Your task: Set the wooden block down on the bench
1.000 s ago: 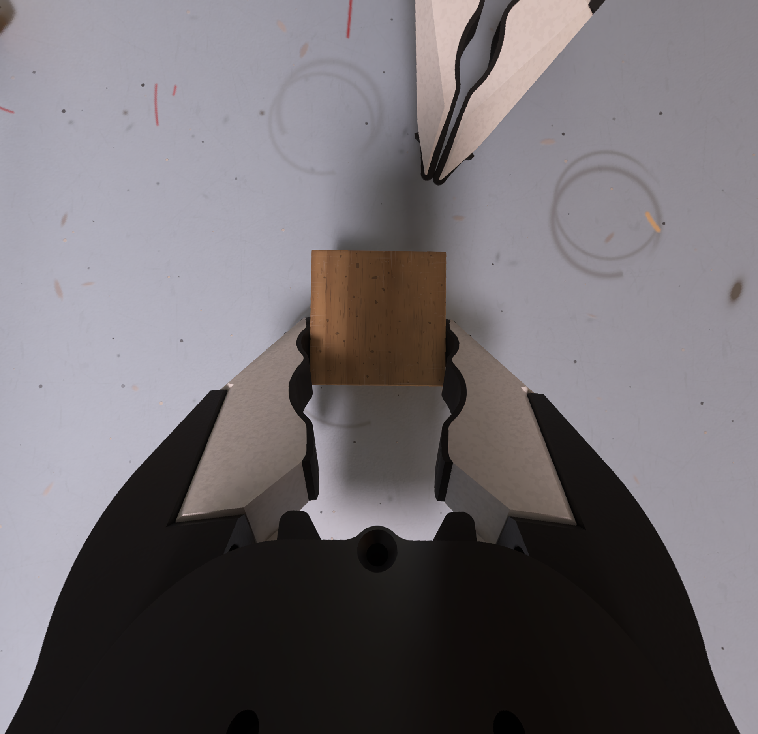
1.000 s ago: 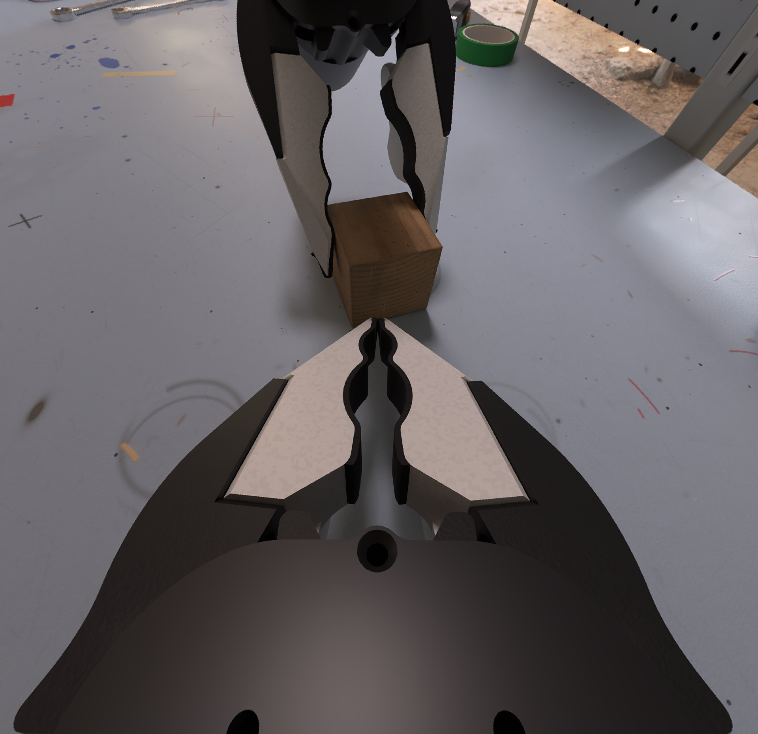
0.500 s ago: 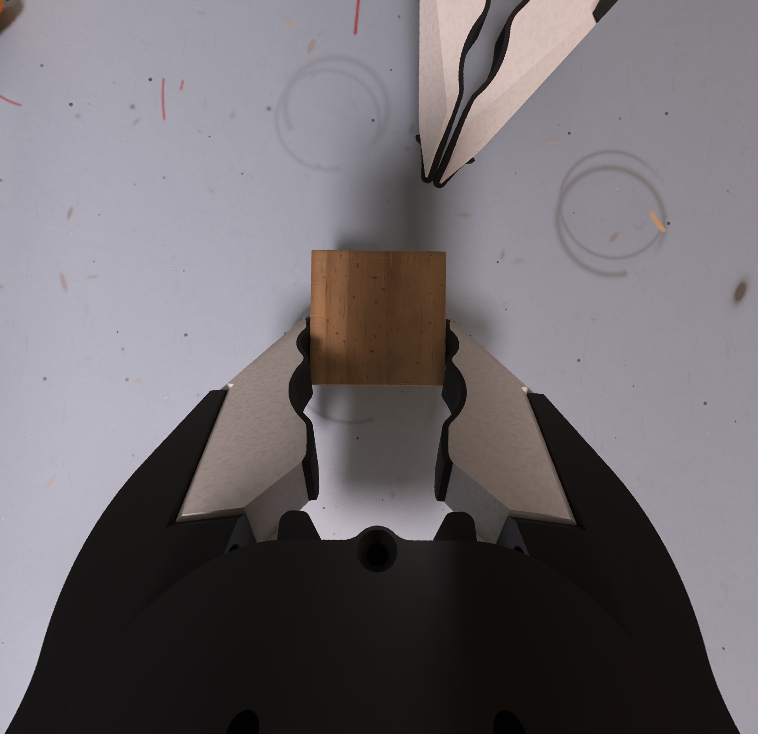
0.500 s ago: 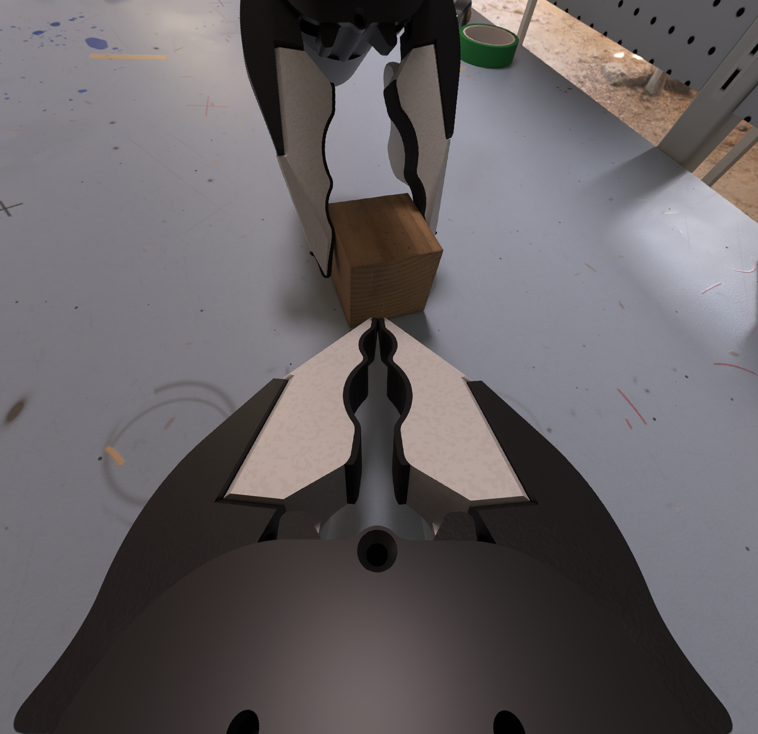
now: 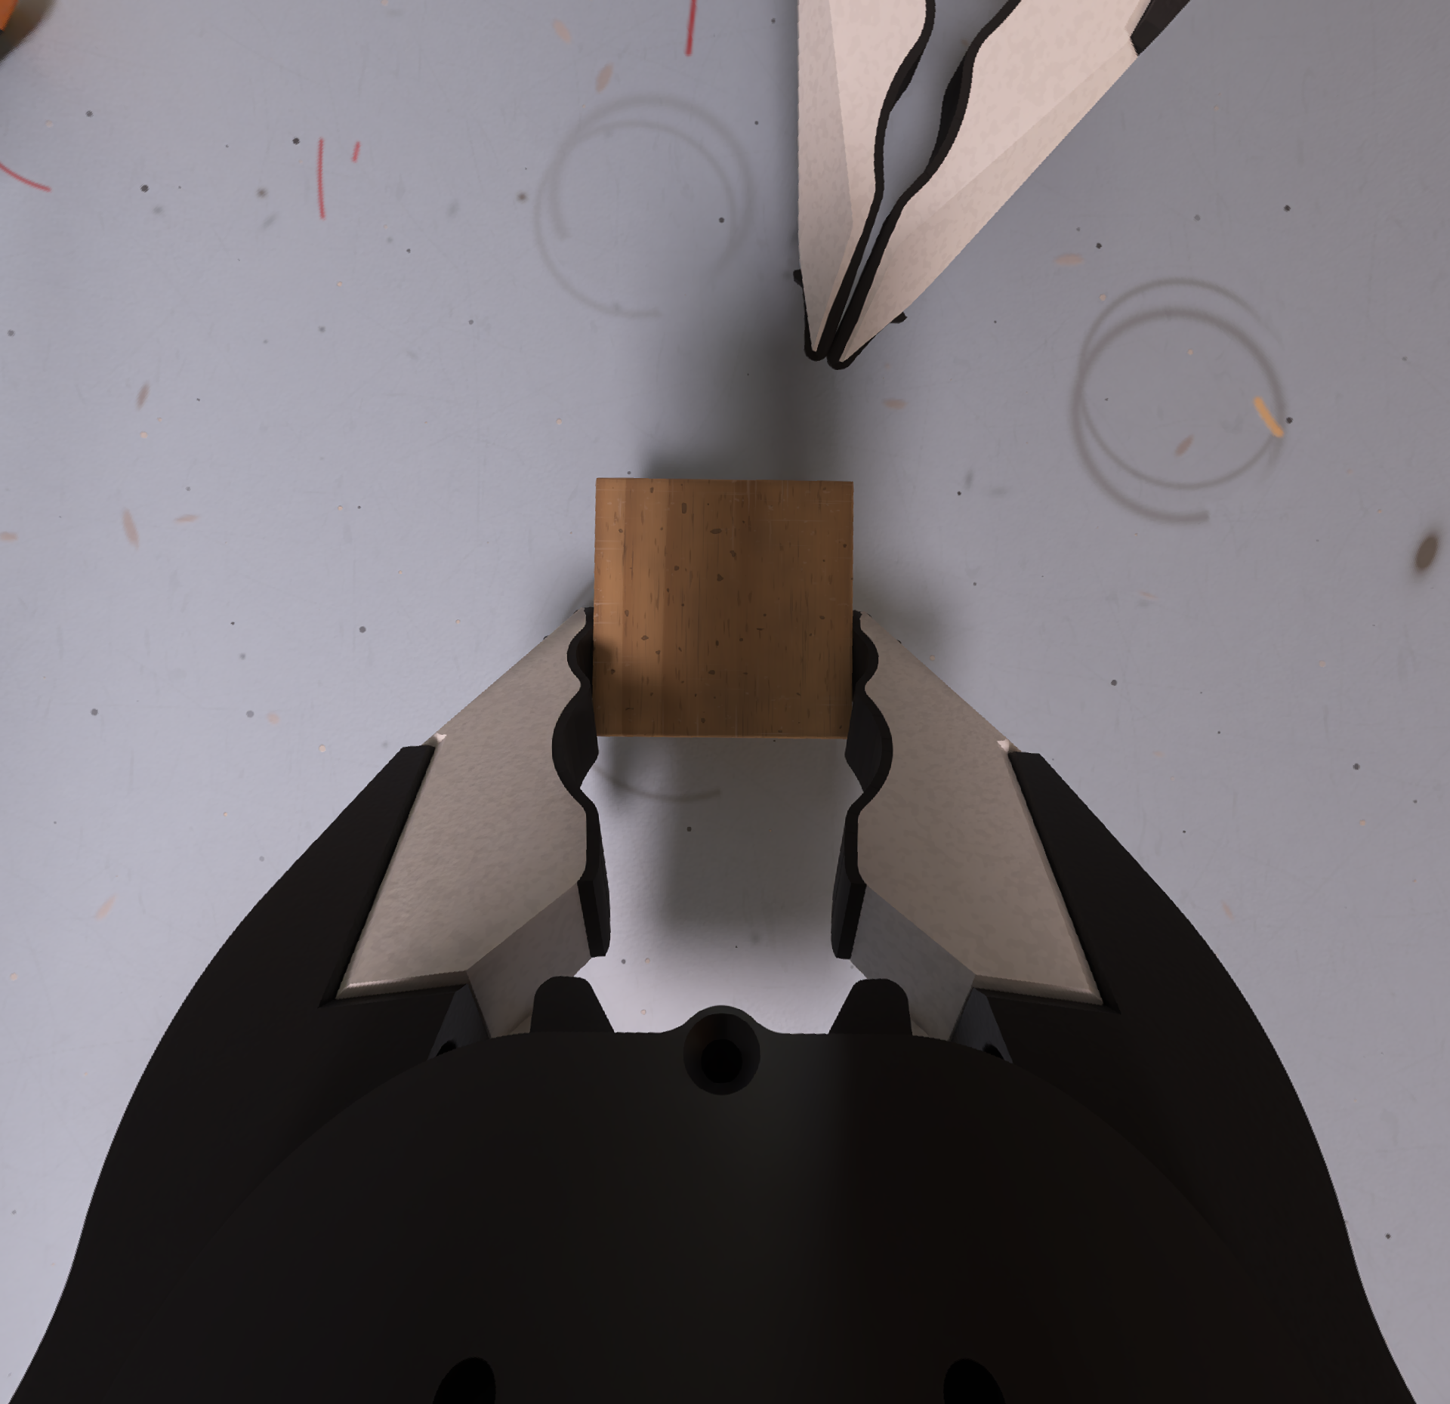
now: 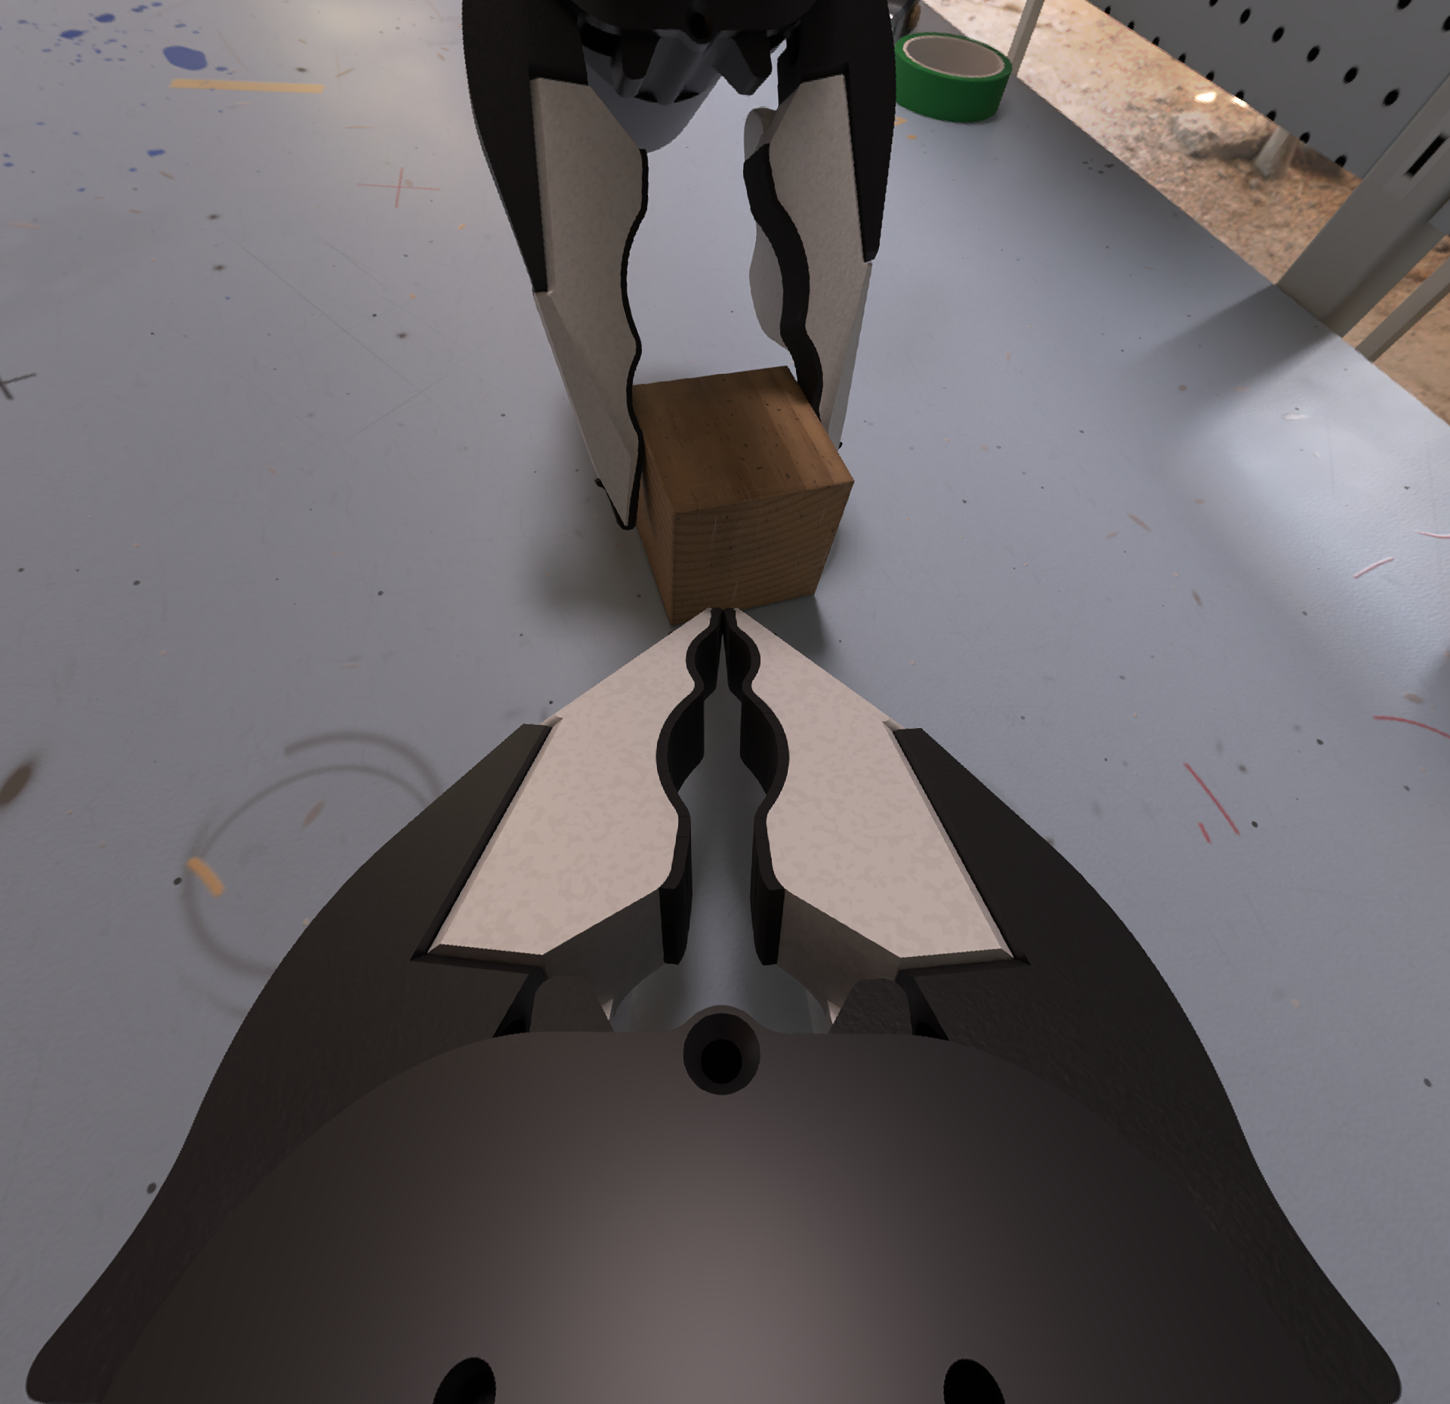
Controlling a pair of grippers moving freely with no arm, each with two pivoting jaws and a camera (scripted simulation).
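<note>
The wooden block [image 5: 722, 550] is a brown cube held between the fingers of my left gripper [image 5: 722, 613], which points straight down at the grey bench [image 5: 314, 660]. In the right wrist view the block [image 6: 745, 534] looks at or just above the bench [image 6: 314, 503], with its shadow close beneath it; I cannot tell if they touch. The left gripper [image 6: 730, 480] clamps its upper sides there. My right gripper [image 6: 722, 613] is shut and empty, with its tips just short of the block's near bottom edge. It also shows in the left wrist view [image 5: 828, 358], beyond the block.
A green tape roll [image 6: 951, 75] stands at the far right near the bench edge. A perforated panel on legs [image 6: 1255, 48] stands past that edge over sandy ground. An orange object [image 5: 4, 1] shows at the top left corner. The bench bears ring marks and paint specks.
The bench marks drift slightly in both views, and the wrenches at the far left have left the right wrist view. The block stays gripped and the right gripper stays shut.
</note>
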